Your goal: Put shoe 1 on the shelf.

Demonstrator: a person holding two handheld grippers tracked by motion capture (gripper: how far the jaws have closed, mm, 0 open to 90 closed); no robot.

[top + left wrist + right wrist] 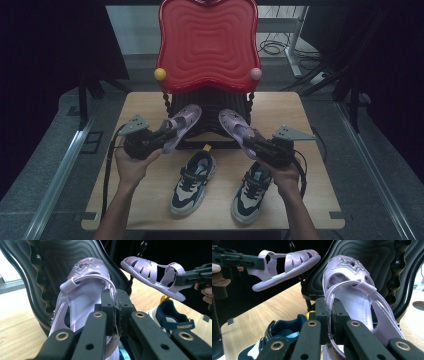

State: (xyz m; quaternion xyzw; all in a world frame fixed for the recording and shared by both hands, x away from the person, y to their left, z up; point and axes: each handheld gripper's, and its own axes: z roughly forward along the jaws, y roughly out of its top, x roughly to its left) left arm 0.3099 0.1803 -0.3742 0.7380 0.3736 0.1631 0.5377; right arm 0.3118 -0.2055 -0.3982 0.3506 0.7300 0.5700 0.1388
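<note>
Two lilac sandals are held up in the air in front of a black stand. My left gripper (167, 136) is shut on the heel strap of the left sandal (184, 124), whose toe points away toward the stand; in the left gripper view the strap is pinched between the pads at my left gripper (116, 315) and the sandal (85, 287) fills the middle. My right gripper (250, 142) is shut on the heel strap of the right sandal (235, 124); in the right gripper view that gripper (329, 317) clamps the sandal (352, 287). Each gripper view also shows the other sandal (152, 272) (284, 263).
A pair of navy-and-cream sneakers (192, 182) (252, 189) stands on the wooden table (150, 200) near the front. Behind the sandals rises a red wavy chair back (207, 45) on a black ribbed base (210, 107). A yellow ball (160, 74) and a pink ball (256, 73) cap its posts.
</note>
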